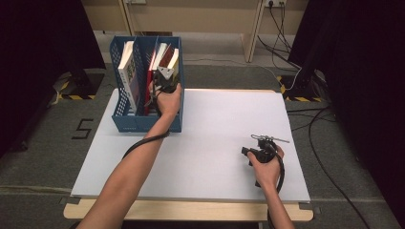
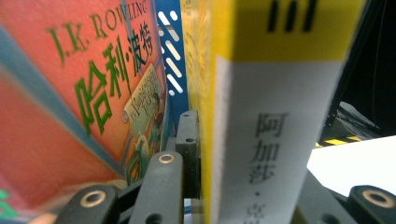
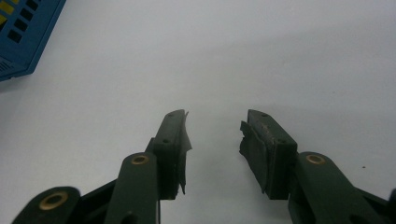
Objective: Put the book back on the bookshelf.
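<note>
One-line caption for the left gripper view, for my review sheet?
Left hand-held gripper clamps a yellow-and-white book by its spine, beside a red book in the blue file rack.

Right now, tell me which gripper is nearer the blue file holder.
Left. The left gripper is down inside the blue file holder, closed on a yellow-and-white book. The right gripper rests open on the white table, well apart from it.

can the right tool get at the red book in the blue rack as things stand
Probably not directly: the right tool rests open far across the table, and the left tool, shut on the yellow-and-white book, sits beside the red book.
</note>
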Tool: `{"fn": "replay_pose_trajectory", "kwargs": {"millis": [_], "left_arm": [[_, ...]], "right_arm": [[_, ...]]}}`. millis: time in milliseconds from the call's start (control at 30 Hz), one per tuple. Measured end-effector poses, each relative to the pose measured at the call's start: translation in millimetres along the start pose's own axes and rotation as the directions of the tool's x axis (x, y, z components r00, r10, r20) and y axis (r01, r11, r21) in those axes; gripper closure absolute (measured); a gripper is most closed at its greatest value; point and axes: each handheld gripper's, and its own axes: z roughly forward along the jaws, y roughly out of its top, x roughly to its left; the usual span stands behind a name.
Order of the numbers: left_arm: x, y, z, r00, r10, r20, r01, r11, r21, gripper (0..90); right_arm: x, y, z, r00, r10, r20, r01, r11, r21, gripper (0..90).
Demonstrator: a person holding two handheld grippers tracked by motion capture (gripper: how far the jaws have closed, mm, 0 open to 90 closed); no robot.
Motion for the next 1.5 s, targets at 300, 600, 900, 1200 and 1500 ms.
{"fn": "replay_pose_trajectory", "kwargs": {"millis": [300,600,900,1200,1500], "left_arm": [[-0.9,-7.6,5.0,1.0000,0.004,0.005,-0.004,1.0000,0.005,74.3],[0.5,-11.9,0.4,0.9996,0.026,0.008,-0.026,0.9991,0.032,72.4],[5.1,-11.6,-8.4,0.9987,0.036,0.035,-0.038,0.9983,0.044,70.7],[6.5,-14.3,-31.8,0.9976,-0.004,0.069,0.003,0.9999,0.012,67.9],[6.8,-19.5,-50.5,0.9979,0.018,0.063,-0.019,0.9997,0.015,70.1]], "right_arm": [[1.2,-0.3,0.1,1.0000,0.000,-0.003,0.000,1.000,0.004,58.9],[2.8,-2.0,0.6,1.0000,-0.006,-0.004,0.006,1.000,0.009,58.8],[6.0,-3.7,0.8,0.9999,-0.009,-0.010,0.009,1.000,0.010,58.7],[6.1,-3.9,-0.3,1.0000,0.001,-0.009,-0.001,1.000,0.013,58.5],[5.9,-4.7,-0.9,0.9999,-0.005,-0.009,0.005,1.000,0.010,58.3]]}}
